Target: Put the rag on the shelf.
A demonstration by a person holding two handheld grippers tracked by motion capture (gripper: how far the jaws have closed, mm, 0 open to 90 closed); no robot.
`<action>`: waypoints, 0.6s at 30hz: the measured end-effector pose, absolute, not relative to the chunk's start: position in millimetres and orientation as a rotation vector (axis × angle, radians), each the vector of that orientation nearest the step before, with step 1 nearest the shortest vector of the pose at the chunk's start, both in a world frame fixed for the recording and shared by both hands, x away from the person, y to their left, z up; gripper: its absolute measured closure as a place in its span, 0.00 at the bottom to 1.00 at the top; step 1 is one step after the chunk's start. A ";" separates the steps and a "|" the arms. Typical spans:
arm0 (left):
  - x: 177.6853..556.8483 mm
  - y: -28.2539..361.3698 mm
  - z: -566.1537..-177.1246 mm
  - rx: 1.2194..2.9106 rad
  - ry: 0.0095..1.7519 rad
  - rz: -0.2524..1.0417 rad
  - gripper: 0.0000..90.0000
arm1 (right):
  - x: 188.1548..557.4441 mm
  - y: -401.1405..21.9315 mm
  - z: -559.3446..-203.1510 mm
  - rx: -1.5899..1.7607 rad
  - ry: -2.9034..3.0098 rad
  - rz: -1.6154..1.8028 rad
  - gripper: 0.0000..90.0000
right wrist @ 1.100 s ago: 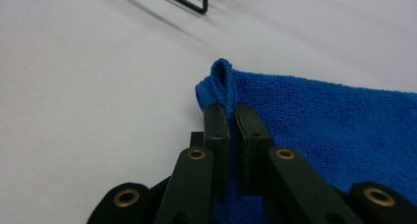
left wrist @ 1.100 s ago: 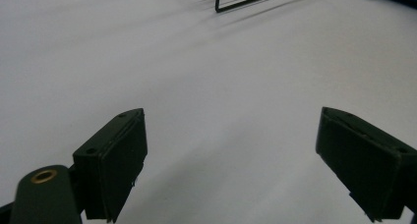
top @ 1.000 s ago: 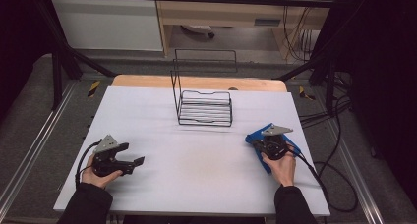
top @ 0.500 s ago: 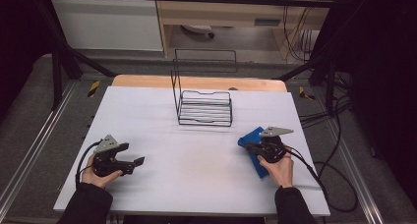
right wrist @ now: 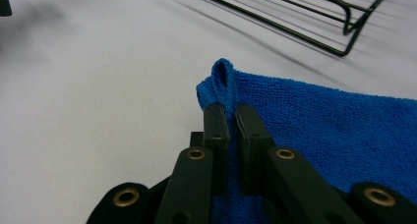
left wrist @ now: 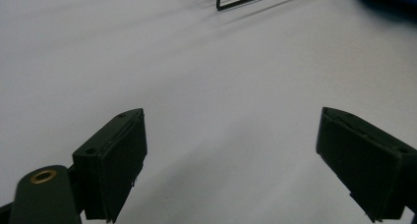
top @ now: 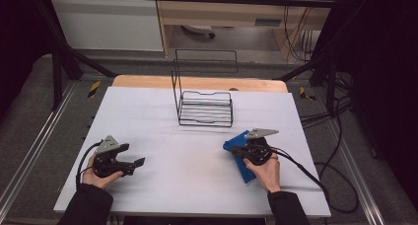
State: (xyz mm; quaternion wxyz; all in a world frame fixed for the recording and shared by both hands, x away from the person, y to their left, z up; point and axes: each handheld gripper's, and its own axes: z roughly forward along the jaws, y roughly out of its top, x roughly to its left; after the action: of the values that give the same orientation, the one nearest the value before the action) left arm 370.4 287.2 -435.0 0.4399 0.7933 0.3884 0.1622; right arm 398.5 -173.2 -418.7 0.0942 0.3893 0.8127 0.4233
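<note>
Right hand-held gripper [top: 235,148] has shifted left across the surface [top: 162,111], away from the right edge and toward the middle, jaws pinched on the corner fold of the blue cloth [top: 240,158]. The cloth came along with it: it now sits further from the right edge, its near end trailing under the hand [top: 266,170]. The cloth's leading corner now lies closer to the wire rack [top: 204,109], below its front right corner.

Wire rack [top: 206,108] on desk [top: 162,111], rear centre. Cloth [top: 240,156] on desk, nearer and right of rack. Left gripper [top: 139,162] at near left; right gripper [top: 232,149] at cloth.
</note>
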 end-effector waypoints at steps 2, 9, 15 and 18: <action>370.2 287.1 -435.1 1.969 0.965 0.401 0.13 | 399.2 -167.2 -418.2 1.155 2.412 1.252 0.95; 370.5 286.8 -435.2 1.976 0.963 0.402 0.13 | 406.8 -141.5 -421.1 1.170 2.427 1.242 0.95; 370.5 287.4 -435.2 1.976 0.963 0.404 0.13 | 417.6 -114.9 -433.1 1.170 2.453 1.190 0.94; 370.4 287.2 -435.1 1.977 0.961 0.405 0.13 | 420.3 -108.8 -436.9 1.150 2.455 1.157 0.94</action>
State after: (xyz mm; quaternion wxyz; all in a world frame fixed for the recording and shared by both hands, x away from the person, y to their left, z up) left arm 370.4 287.2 -435.1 0.4380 0.7951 0.3865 0.1627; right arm 420.3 -108.8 -436.9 0.0968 0.3882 0.8290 0.3907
